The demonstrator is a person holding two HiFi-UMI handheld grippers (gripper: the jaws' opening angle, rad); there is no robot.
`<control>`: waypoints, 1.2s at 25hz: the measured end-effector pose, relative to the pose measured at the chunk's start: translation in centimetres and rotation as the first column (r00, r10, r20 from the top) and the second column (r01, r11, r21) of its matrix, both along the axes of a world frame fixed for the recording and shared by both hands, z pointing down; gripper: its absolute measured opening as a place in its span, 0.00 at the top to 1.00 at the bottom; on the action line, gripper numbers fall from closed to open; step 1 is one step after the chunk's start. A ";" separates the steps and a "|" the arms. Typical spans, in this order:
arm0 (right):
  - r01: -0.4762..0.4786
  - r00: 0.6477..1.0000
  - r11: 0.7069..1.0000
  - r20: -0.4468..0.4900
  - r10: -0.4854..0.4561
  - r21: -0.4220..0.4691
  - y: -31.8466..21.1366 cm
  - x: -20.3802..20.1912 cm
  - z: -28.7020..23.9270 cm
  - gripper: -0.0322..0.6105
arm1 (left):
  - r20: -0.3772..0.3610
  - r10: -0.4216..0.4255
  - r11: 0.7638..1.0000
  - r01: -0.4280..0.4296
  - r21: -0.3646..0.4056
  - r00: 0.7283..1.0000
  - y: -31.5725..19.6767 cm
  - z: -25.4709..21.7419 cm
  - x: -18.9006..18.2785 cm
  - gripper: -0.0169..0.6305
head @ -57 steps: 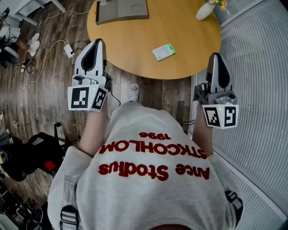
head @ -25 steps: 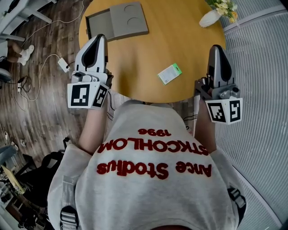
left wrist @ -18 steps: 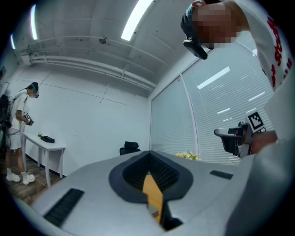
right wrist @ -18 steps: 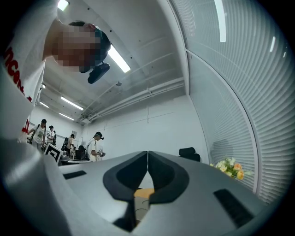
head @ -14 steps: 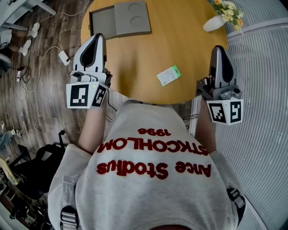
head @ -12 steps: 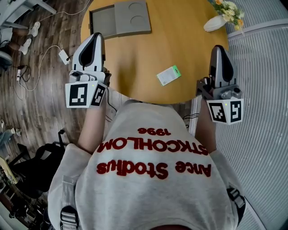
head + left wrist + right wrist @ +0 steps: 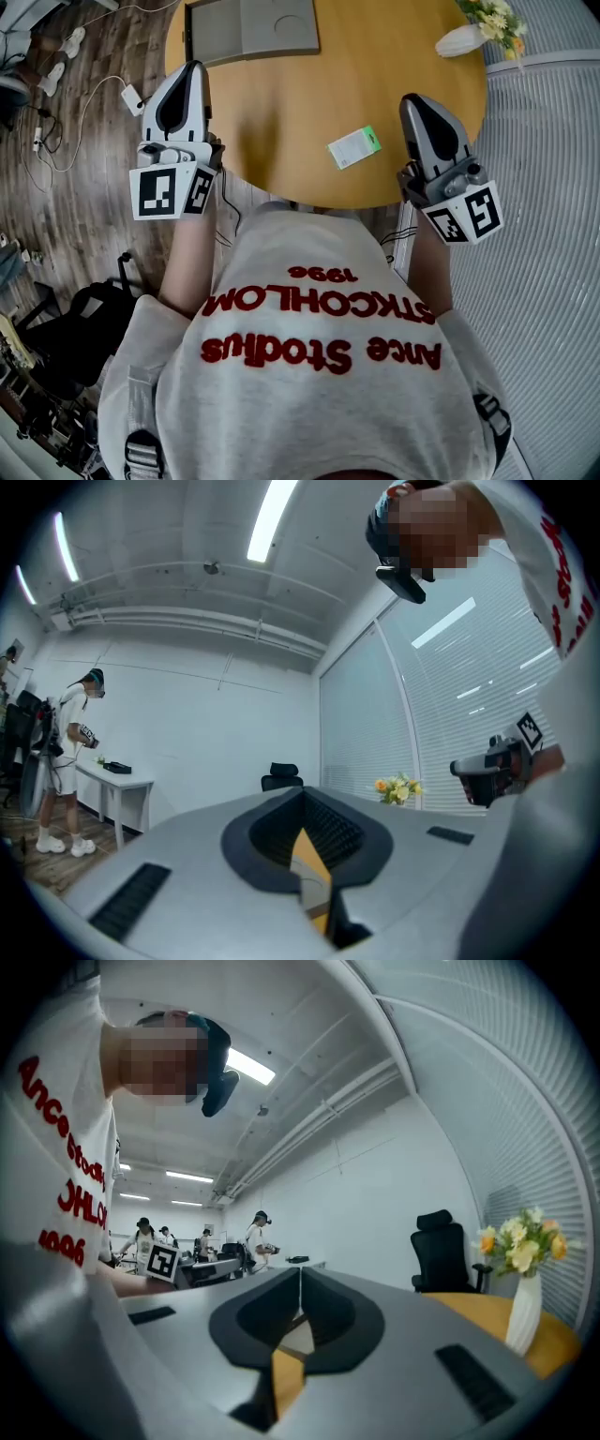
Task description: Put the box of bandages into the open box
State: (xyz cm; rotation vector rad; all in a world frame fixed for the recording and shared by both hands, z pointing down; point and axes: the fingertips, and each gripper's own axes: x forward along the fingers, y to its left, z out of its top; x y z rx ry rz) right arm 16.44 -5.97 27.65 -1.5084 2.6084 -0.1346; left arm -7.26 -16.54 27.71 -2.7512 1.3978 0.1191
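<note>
Bandage box (image 7: 354, 148) lies flat on table (image 7: 281, 103) nr its front edge, long axis approx 8-to-2 o'clock, green end twd 2; the rest is white. Open box (image 7: 251, 28) sits well apart at its 11 o'clock. Left gripper (image 7: 192, 67) & right gripper (image 7: 412, 98) both clenched, nothing btwn jaws.

On table (image 7: 309, 103), bandage box (image 7: 354, 148), open box (image 7: 251, 28) behind left, vase (image 7: 466, 39) behind right

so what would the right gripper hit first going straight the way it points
Probably nothing near: the right gripper points level over the table, with the vase off to its right; depth unclear.
</note>
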 end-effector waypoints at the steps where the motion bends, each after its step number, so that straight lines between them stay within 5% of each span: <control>1: 0.013 1.000 1.000 -0.008 -0.014 -0.016 -0.1 -0.2 1.2 0.94 | 0.003 -0.003 1.000 0.003 -0.003 1.000 0.0 0.3 0.0 0.96; 6: 0.003 0.984 0.988 -0.174 -0.030 -0.151 -0.1 -0.7 8.6 0.94 | 0.030 -0.022 0.999 0.022 -0.027 0.999 0.2 1.6 -0.5 0.96; 12: -0.006 0.975 0.949 -0.215 -0.065 -0.316 0.3 -0.8 16.2 0.94 | 0.052 -0.027 0.998 0.030 -0.054 0.998 -0.1 3.1 -0.4 0.96; 15: 0.056 0.953 0.929 -0.258 -0.160 -0.366 1.3 -2.0 19.2 0.94 | 0.058 -0.027 0.997 0.031 -0.068 0.998 0.0 3.6 -0.4 0.96; 20: 0.184 0.846 0.874 -0.381 -0.373 -0.449 3.1 -4.7 24.1 0.93 | 0.067 -0.016 0.996 0.022 -0.082 0.998 0.2 4.6 -0.2 0.96; 30: 0.341 0.591 0.722 -0.460 -0.663 -0.602 6.5 -6.0 29.7 0.60 | 0.068 -0.053 0.992 0.060 -0.113 0.996 -0.1 6.0 -1.7 0.96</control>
